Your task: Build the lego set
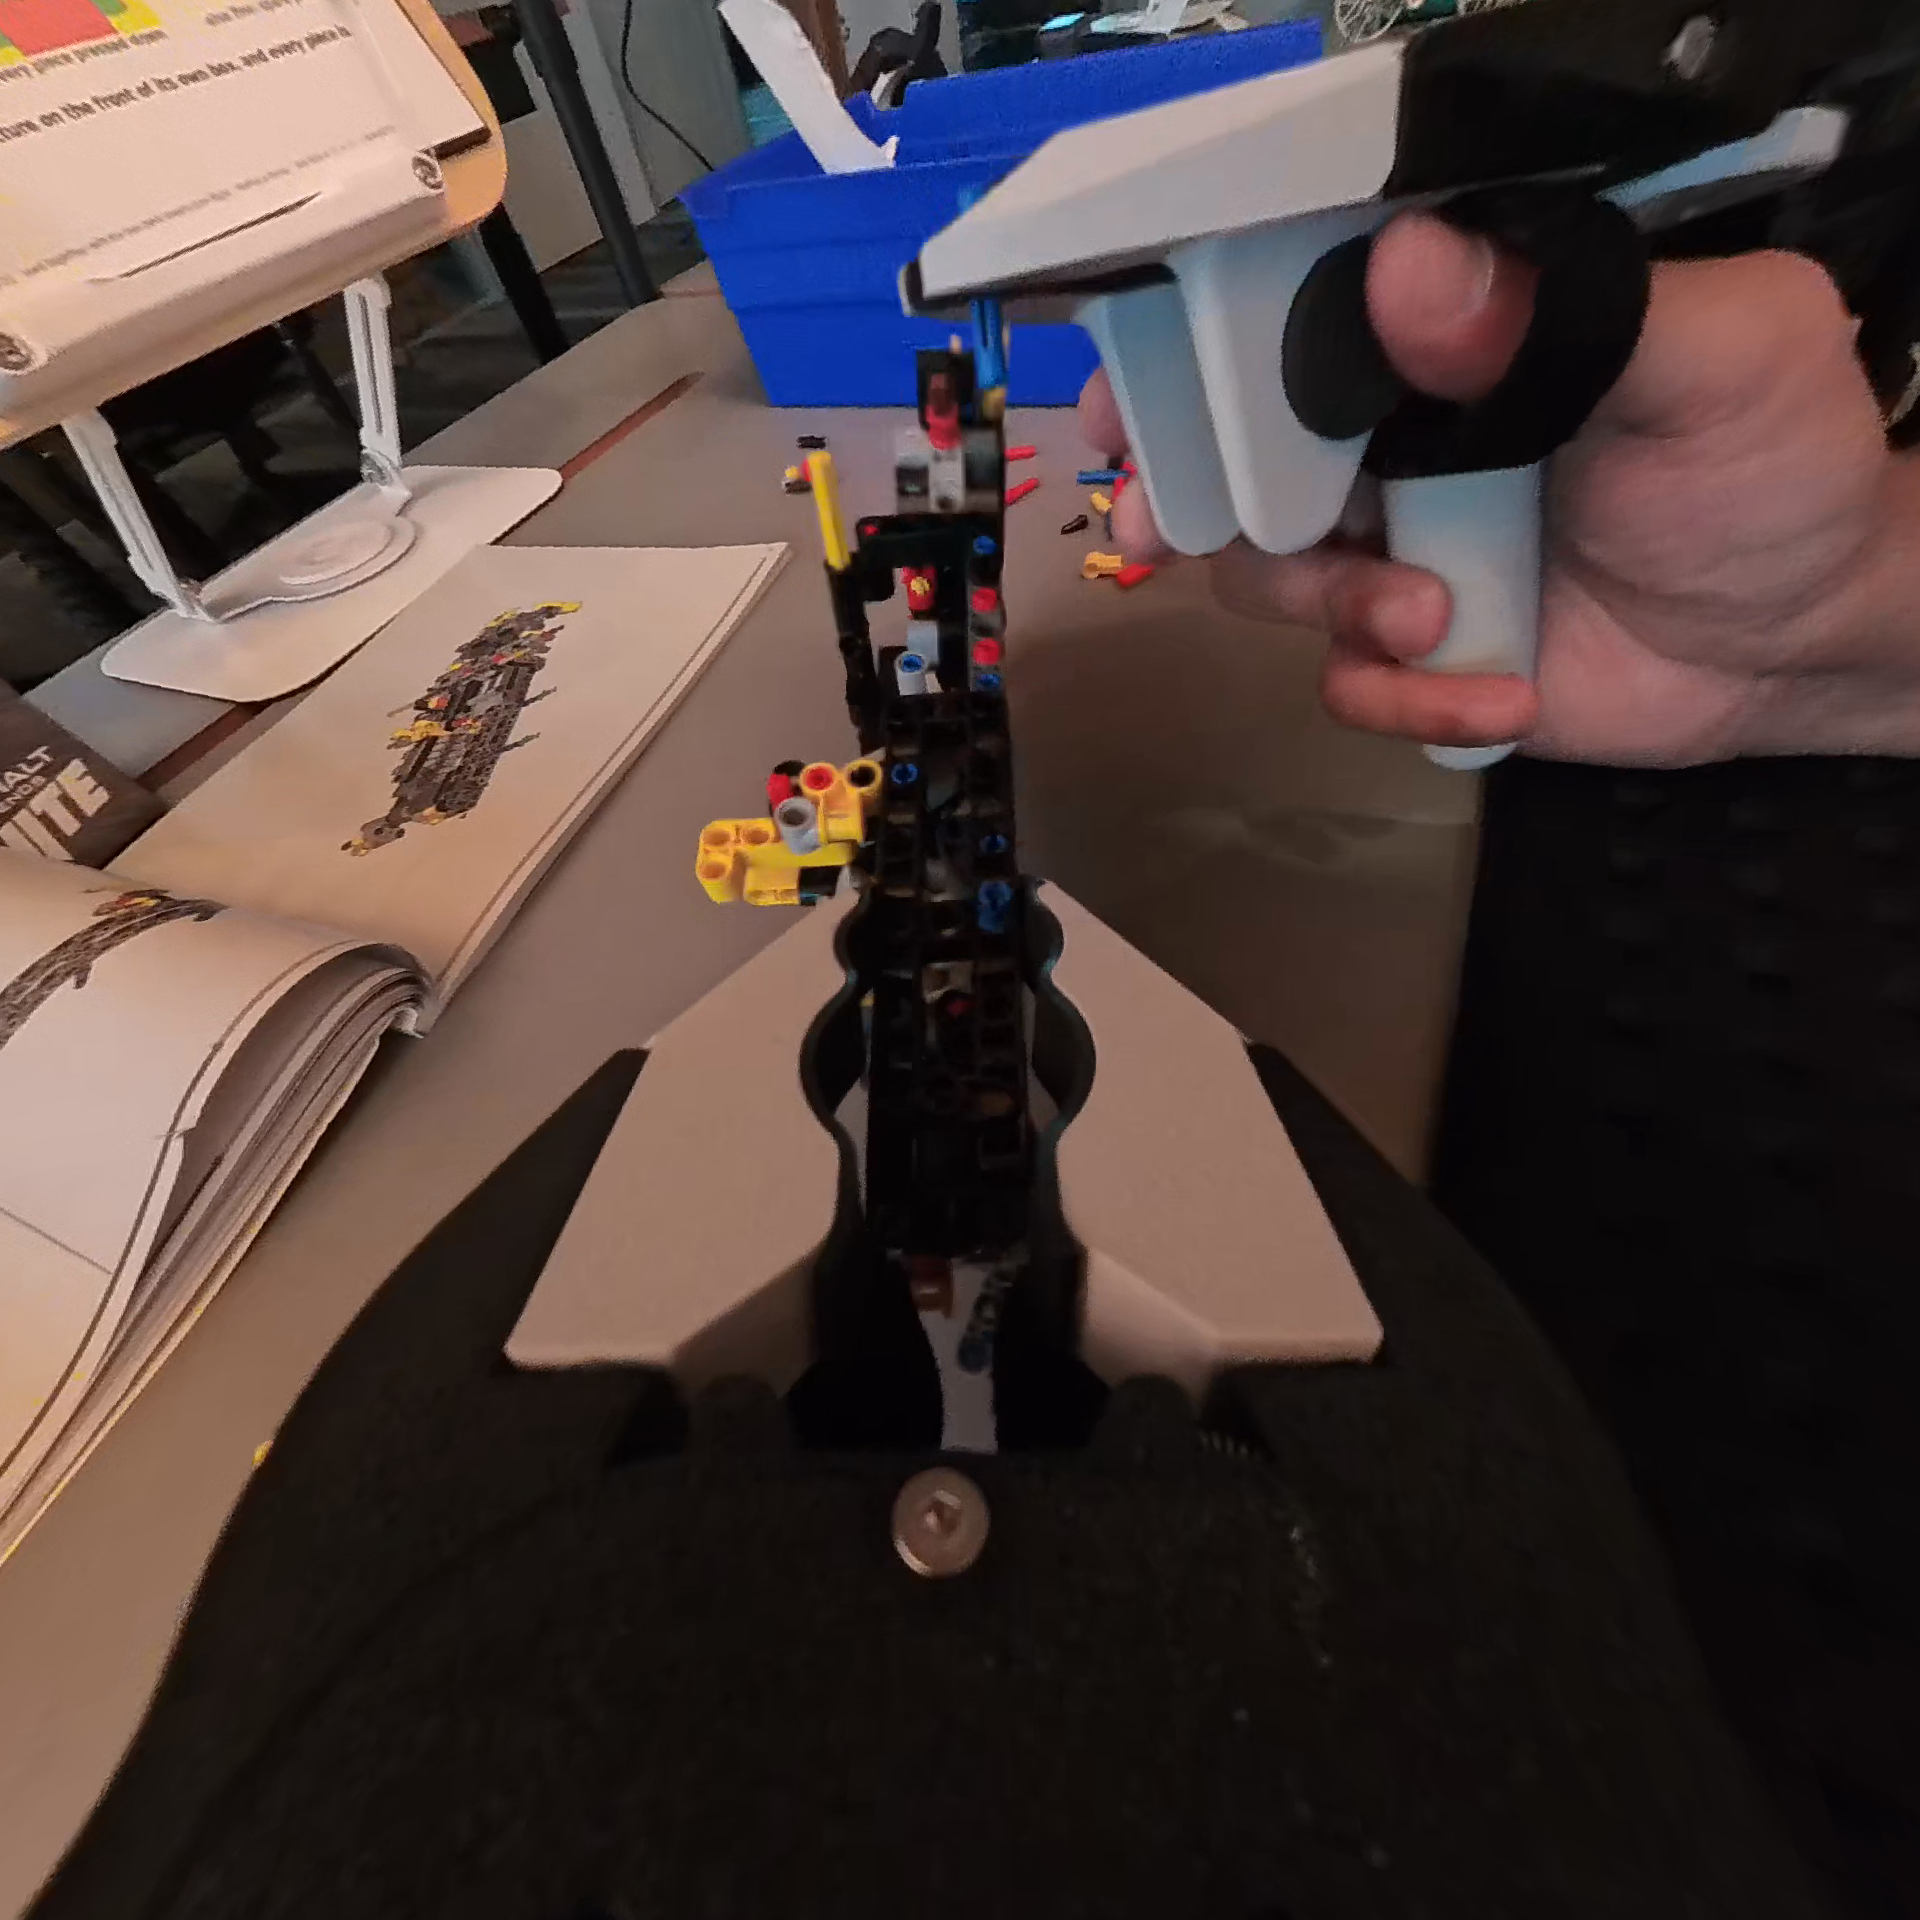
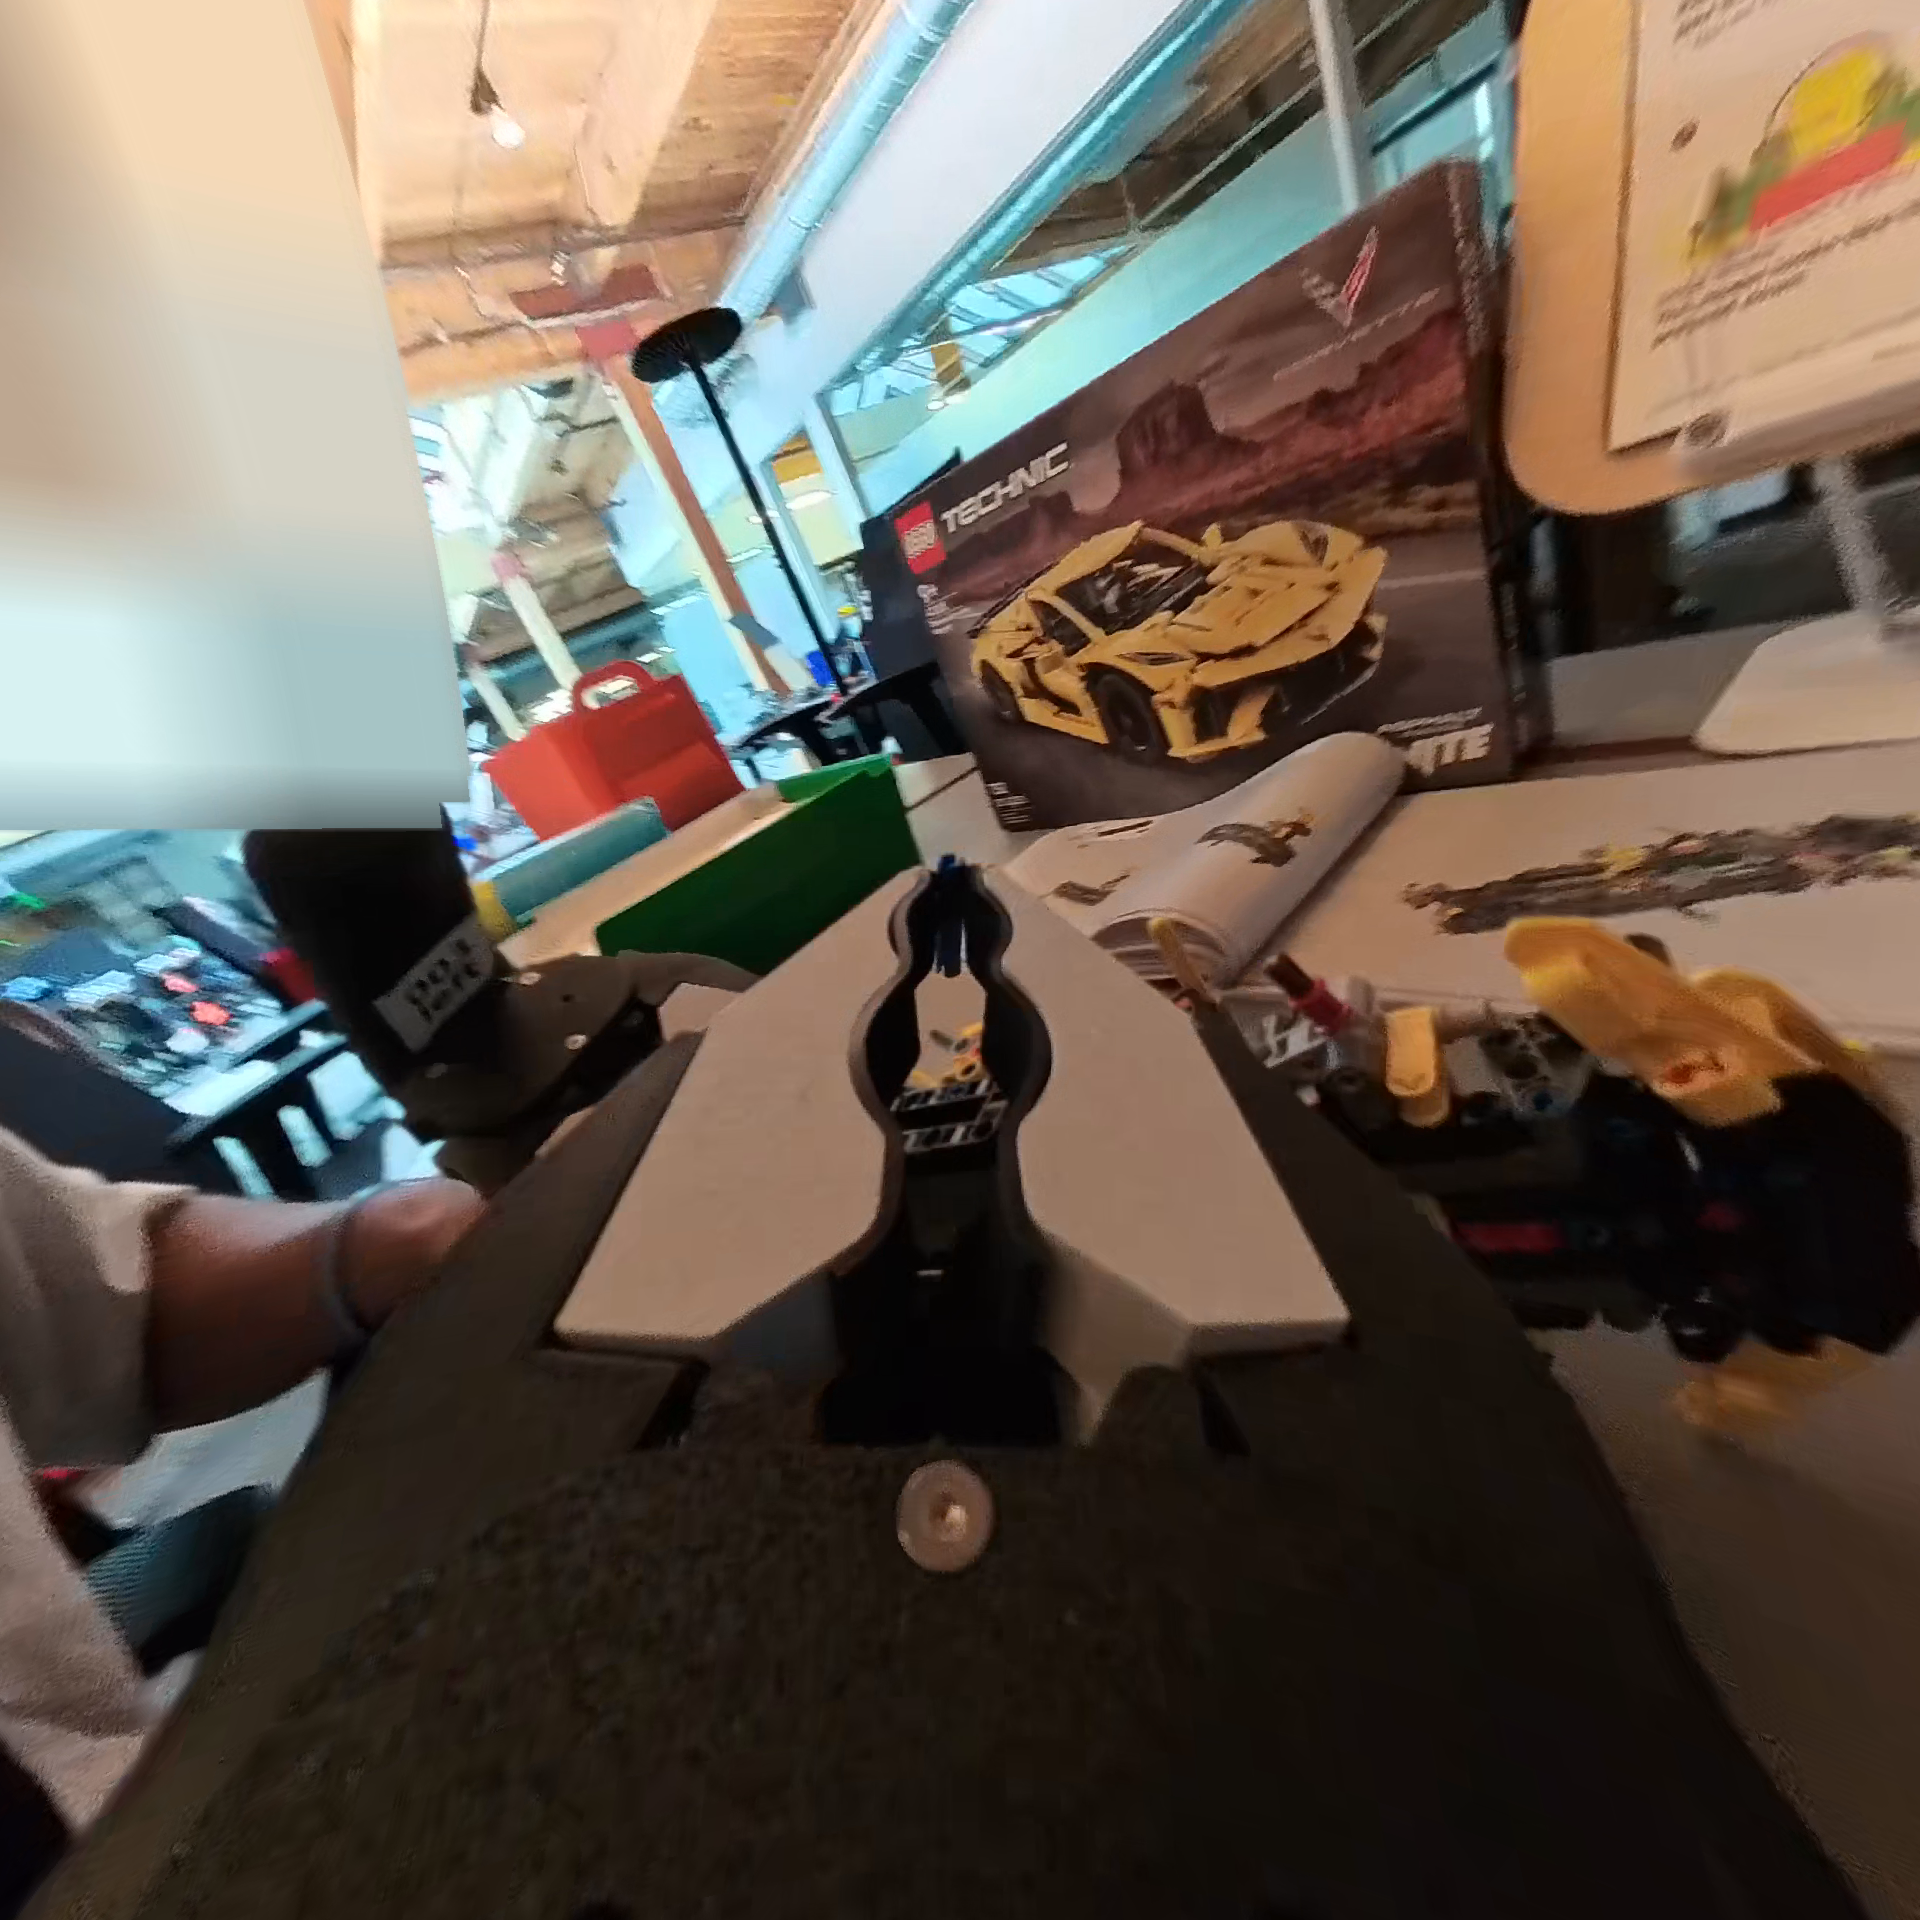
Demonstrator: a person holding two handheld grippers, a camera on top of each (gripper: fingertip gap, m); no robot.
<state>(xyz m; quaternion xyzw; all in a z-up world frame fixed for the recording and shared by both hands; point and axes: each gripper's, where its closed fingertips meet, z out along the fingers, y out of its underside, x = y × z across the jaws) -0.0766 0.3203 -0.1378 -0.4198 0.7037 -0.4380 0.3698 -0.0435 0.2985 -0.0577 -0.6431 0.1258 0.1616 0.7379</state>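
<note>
Two hand-held grippers, both clamped on plastic parts.
Left hand-held gripper [image 1: 943,997] pinched the long black studded beam assembly [image 1: 940,831] above the table [image 1: 1195,727]; right hand-held gripper [image 2: 948,914] nipped a small blue pin [image 2: 947,902].

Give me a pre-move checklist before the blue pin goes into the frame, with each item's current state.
1. Left gripper clamped on the black frame: ok, both fingers press its sides.
2. Right gripper holding the blue pin: ok, pinched at the fingertips.
3. Pin near the frame's top end: ok; in the left wrist view the pin hangs just above it.
4. Pin lined up with a hole: cannot tell, picture blurred.
5. Yellow side pieces clear of the fingers: ok.
6. Instruction book open: ok, but the step cannot be told.
</note>
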